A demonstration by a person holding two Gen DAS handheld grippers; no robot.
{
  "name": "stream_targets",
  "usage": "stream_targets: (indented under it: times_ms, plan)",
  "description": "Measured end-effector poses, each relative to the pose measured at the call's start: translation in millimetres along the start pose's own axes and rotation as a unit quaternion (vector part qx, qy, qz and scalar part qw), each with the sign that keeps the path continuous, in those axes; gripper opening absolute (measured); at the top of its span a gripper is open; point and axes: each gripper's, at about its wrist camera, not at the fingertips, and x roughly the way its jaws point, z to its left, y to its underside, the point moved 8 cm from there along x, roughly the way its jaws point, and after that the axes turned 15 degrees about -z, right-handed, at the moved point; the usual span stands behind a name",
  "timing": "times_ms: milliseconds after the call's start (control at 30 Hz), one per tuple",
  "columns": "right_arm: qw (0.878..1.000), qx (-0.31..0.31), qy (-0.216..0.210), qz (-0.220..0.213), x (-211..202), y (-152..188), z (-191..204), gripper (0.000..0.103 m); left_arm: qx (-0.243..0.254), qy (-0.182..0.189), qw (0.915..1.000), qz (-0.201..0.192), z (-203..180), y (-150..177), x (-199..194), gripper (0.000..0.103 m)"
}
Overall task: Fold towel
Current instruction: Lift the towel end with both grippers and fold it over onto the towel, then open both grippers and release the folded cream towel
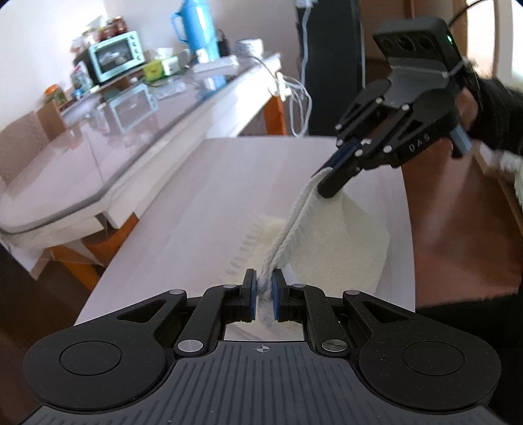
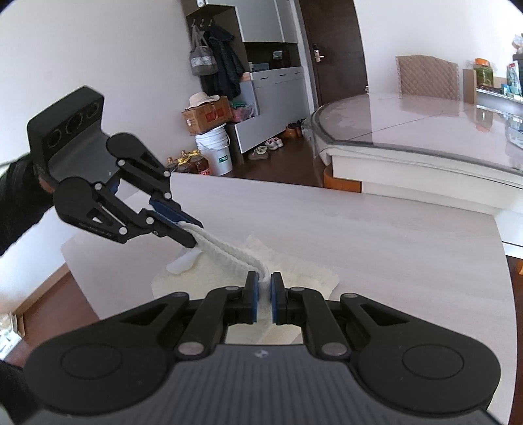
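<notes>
A person holds a black two-fingered tool in each hand over a pale wood-grain surface (image 1: 202, 202). Between the two tools stretches a cream-white towel (image 1: 343, 235), lifted by one hem.

The left tool (image 1: 264, 291) is clamped on one corner of the towel, its blue pads pressed tight against the bunched cloth. The right tool (image 1: 322, 183) is clamped on the far corner of the same hem, held higher and tilted downward. The hem runs between them like a thick twisted rope. Below it the rest of the towel hangs down and spreads onto the surface, near its right-hand edge as seen from the left tool; a fringed border lies flat on the wood.

From the right tool's camera, the right tool (image 2: 264, 287) grips the near corner and the left tool (image 2: 193, 235) grips the other, with the towel (image 2: 307, 278) pooled on the surface (image 2: 392, 245) beneath. A dark sleeve (image 2: 16, 202) shows behind the left tool.

Beside the surface stands a glass-topped dining table (image 1: 108, 144) carrying a mint-green toaster oven (image 1: 117, 59) and a blue jug (image 1: 196, 26). A padded chair (image 2: 428, 78) sits at its far side. By the wall are a white bucket (image 2: 215, 153) and a cardboard box (image 2: 206, 114).
</notes>
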Motion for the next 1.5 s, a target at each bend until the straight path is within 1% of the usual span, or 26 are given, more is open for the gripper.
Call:
stream_targets:
  times_ms: [67, 167, 333, 467, 533, 633, 767, 833, 900, 933, 1067, 1100, 1133, 1200, 1333, 1433, 1500]
  plan:
    - [1.0, 0.006, 0.001, -0.005, 1.2, -8.1, -4.4, 0.009, -0.007, -0.009, 0.9999, 0.001, 7.7, -0.5, 4.0, 0.01]
    - [1.0, 0.017, 0.009, 0.002, 15.4, -8.3, -17.3, 0.009, -0.015, -0.022, 0.9996, 0.009, 17.2, 1.5, 13.2, 0.01]
    - [0.999, 0.039, 0.023, 0.022, 45.5, 8.0, -39.7, 0.009, -0.02, -0.044, 0.998, 0.04, 29.6, 20.4, 40.8, 0.01]
    - [0.998, 0.039, 0.037, 0.04, 62.1, 27.7, -49.4, 0.009, -0.033, -0.054, 0.9967, 0.051, 37.0, 35.2, 52.6, 0.012]
    - [0.998, 0.035, 0.044, 0.043, 66.5, 33.7, -52.4, 0.009, -0.046, -0.059, 0.9958, 0.052, 41.6, 42.3, 57.6, 0.015]
    - [0.998, 0.029, 0.05, 0.04, 72.0, 38.7, -55.3, 0.01, -0.047, -0.066, 0.995, 0.057, 44.0, 49.8, 61.8, 0.017]
    - [0.998, 0.014, 0.059, 0.03, 75.6, 36.1, -56.8, 0.012, -0.056, -0.079, 0.9939, 0.052, 46.5, 52.6, 60.8, 0.02]
    - [0.997, 0.007, 0.066, 0.025, 76.7, 33.9, -57.3, 0.014, -0.067, -0.089, 0.9926, 0.048, 49.1, 53.3, 57.7, 0.026]
    - [0.997, 0.015, 0.07, 0.016, 72.2, 29.5, -56.8, 0.019, -0.083, -0.094, 0.9913, 0.04, 52.1, 52.6, 52.4, 0.027]
    - [0.997, 0.022, 0.073, 0.0, 66.9, 24.6, -57.2, 0.02, -0.091, -0.098, 0.9905, 0.034, 53.9, 51.7, 47.9, 0.029]
    - [0.995, 0.031, 0.094, -0.031, 49.2, 17.9, -56.8, 0.02, -0.104, -0.123, 0.9867, 0.016, 58.3, 48.8, 29.3, 0.032]
    - [0.994, 0.025, 0.105, -0.032, 45.9, 19.8, -56.2, 0.019, -0.103, -0.132, 0.9858, 0.014, 57.3, 48.6, 26.8, 0.032]
    - [0.992, 0.019, 0.118, -0.031, 42.6, 22.0, -55.5, 0.014, -0.099, -0.139, 0.9852, 0.017, 55.7, 48.9, 26.7, 0.032]
    - [0.993, 0.013, 0.119, -0.02, 45.5, 28.7, -53.4, 0.009, -0.086, -0.147, 0.9851, 0.024, 51.3, 49.7, 31.2, 0.032]
    - [0.994, 0.015, 0.11, -0.004, 56.6, 39.5, -48.3, 0.009, -0.067, -0.165, 0.9831, 0.043, 47.9, 54.8, 43.4, 0.032]
    - [0.993, 0.0, 0.119, 0.009, 63.6, 44.5, -47.0, 0.009, -0.07, -0.174, 0.9809, 0.051, 47.9, 57.6, 46.2, 0.031]
    - [0.993, -0.004, 0.12, 0.01, 65.4, 46.0, -46.8, 0.009, -0.076, -0.18, 0.9793, 0.051, 48.7, 58.7, 45.8, 0.032]
